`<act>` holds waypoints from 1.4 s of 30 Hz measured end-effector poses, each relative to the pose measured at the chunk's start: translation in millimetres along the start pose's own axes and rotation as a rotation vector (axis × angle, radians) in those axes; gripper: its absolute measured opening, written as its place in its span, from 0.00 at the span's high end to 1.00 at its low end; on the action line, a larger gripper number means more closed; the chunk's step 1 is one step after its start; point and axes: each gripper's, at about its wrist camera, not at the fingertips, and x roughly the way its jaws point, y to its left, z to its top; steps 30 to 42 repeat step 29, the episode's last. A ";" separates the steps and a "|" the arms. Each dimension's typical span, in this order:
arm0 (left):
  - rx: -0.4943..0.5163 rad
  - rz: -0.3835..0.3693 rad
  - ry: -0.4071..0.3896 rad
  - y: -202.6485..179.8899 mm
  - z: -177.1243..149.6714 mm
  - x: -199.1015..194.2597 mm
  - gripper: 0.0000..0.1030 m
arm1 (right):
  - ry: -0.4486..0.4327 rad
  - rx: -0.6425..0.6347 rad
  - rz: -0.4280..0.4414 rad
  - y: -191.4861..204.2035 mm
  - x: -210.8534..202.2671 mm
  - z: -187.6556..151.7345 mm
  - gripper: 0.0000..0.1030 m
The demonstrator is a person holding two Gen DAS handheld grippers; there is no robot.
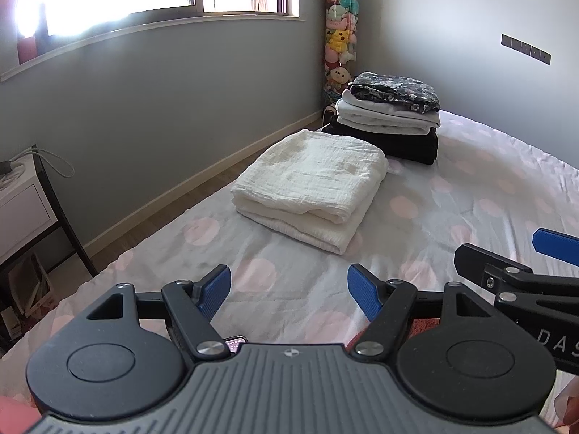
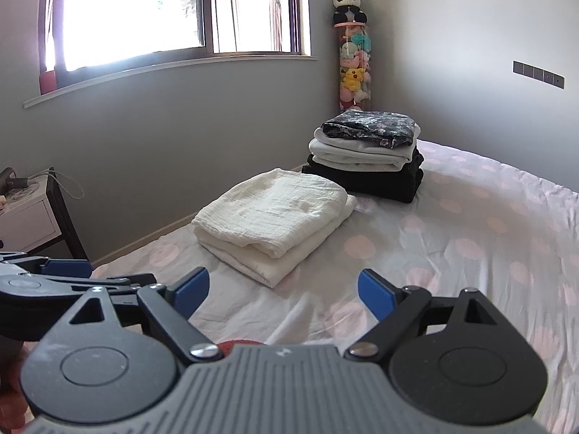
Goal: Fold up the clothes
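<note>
A folded white crinkled cloth (image 1: 311,184) lies on the bed, ahead of both grippers; it also shows in the right wrist view (image 2: 275,217). Behind it stands a stack of folded clothes (image 1: 391,115), black at the bottom, white in the middle, dark floral on top, also seen in the right wrist view (image 2: 365,155). My left gripper (image 1: 289,289) is open and empty above the sheet. My right gripper (image 2: 284,289) is open and empty too. The right gripper's fingers (image 1: 506,264) show at the right edge of the left wrist view.
The bed has a white sheet with pink dots (image 2: 470,253). A nightstand (image 1: 25,202) with cables stands at the left beside the bed. A tall tube of plush toys (image 2: 353,58) stands in the far corner. A window (image 2: 181,11) is on the left wall.
</note>
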 end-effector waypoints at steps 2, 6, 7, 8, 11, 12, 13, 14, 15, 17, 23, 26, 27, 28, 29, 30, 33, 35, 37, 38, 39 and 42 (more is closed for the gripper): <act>0.001 0.000 -0.002 0.0 0.5 -0.7 0.18 | 0.001 0.004 -0.006 0.5 -0.5 0.2 0.12; 0.003 0.006 -0.006 -0.2 1.4 -2.3 0.18 | 0.005 0.008 -0.014 1.9 -1.6 1.2 0.12; 0.003 0.006 -0.007 -0.2 1.8 -2.6 0.18 | 0.002 0.006 -0.015 2.2 -1.9 1.1 0.12; 0.003 0.005 -0.009 -0.2 2.2 -2.9 0.18 | 0.000 0.005 -0.016 2.4 -2.0 0.9 0.12; 0.003 0.003 -0.013 -0.3 3.2 -3.7 0.18 | -0.005 0.010 0.001 0.6 -2.2 1.1 0.12; 0.003 0.004 -0.014 -0.4 3.3 -3.9 0.18 | -0.004 0.012 0.006 -0.2 -2.2 1.4 0.12; 0.003 0.005 -0.015 -0.7 3.4 -4.1 0.18 | -0.005 0.012 0.009 -0.5 -2.5 1.5 0.12; 0.004 0.005 -0.015 -0.9 3.4 -4.3 0.18 | -0.008 0.009 0.009 -0.3 -3.0 1.6 0.12; 0.004 0.005 -0.015 -0.9 3.5 -4.5 0.18 | -0.011 0.005 0.008 0.0 -3.4 1.7 0.12; 0.004 0.004 -0.016 -1.2 3.5 -5.0 0.18 | -0.015 -0.002 0.007 0.4 -4.4 2.0 0.12; 0.005 0.002 -0.020 -2.6 3.9 -6.1 0.18 | -0.011 -0.004 0.007 -1.2 -5.7 3.3 0.12; 0.008 0.005 -0.022 -3.4 4.0 -6.6 0.18 | -0.007 0.010 0.013 -2.9 -6.4 2.7 0.12; 0.011 0.006 -0.023 -3.8 4.0 -7.0 0.18 | -0.006 0.013 0.013 -3.4 -6.6 2.4 0.12; 0.014 0.006 -0.023 -4.2 3.9 -7.1 0.18 | -0.004 0.016 0.014 -3.8 -6.5 2.1 0.12; 0.016 0.007 -0.023 -4.5 3.9 -7.1 0.18 | -0.003 0.018 0.015 -4.2 -6.4 1.8 0.12; 0.016 0.007 -0.023 -4.5 3.9 -7.1 0.18 | -0.003 0.018 0.015 -4.2 -6.4 1.8 0.12; 0.016 0.007 -0.023 -4.5 3.9 -7.1 0.18 | -0.003 0.018 0.015 -4.2 -6.4 1.8 0.12; 0.016 0.007 -0.023 -4.5 3.9 -7.1 0.18 | -0.003 0.018 0.015 -4.2 -6.4 1.8 0.12; 0.016 0.007 -0.023 -4.5 3.9 -7.1 0.18 | -0.003 0.018 0.015 -4.2 -6.4 1.8 0.12; 0.016 0.007 -0.023 -4.5 3.9 -7.1 0.18 | -0.003 0.018 0.015 -4.2 -6.4 1.8 0.12; 0.016 0.007 -0.023 -4.5 3.9 -7.1 0.18 | -0.003 0.018 0.015 -4.2 -6.4 1.8 0.12; 0.016 0.007 -0.023 -4.5 3.9 -7.1 0.18 | -0.003 0.018 0.015 -4.2 -6.4 1.8 0.12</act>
